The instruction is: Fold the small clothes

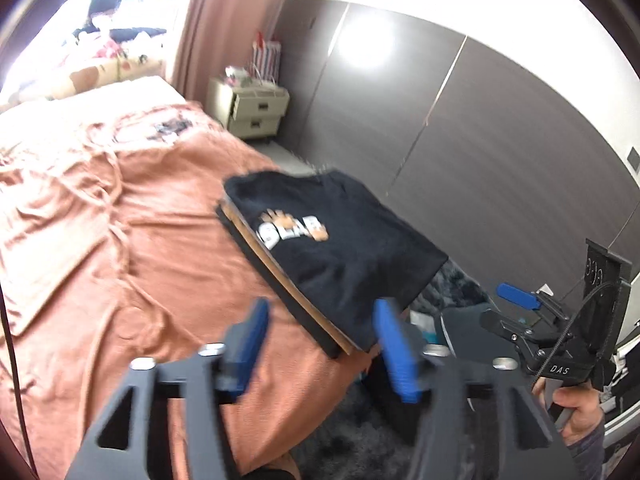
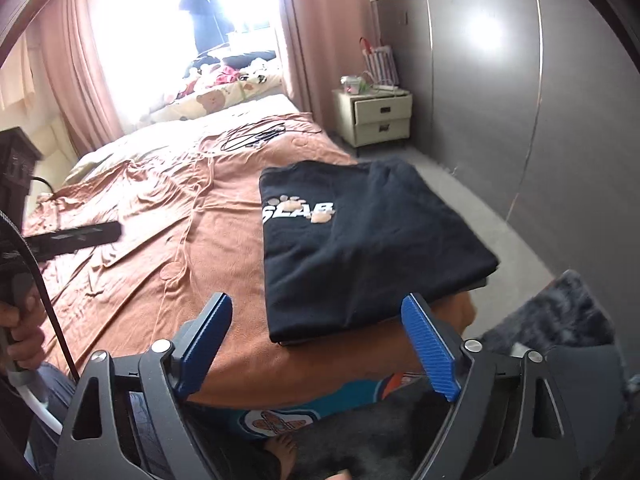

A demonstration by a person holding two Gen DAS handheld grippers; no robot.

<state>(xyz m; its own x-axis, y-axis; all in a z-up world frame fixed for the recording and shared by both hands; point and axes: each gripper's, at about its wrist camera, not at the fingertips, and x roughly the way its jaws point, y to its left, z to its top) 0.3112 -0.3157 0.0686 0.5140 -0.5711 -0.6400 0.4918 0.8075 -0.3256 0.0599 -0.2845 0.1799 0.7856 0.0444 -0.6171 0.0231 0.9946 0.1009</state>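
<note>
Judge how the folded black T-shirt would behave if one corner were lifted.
The black T-shirt looks like soft knit, so a lifted corner would probably droop and unfold. It lies on a flat board at the bed's edge; pushing it might slide it off toward the floor.

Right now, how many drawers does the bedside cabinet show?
2. Both sit in the front of the cream bedside cabinet beside the bed: an upper drawer and a lower drawer directly beneath it. Its other sides are hidden.
</note>
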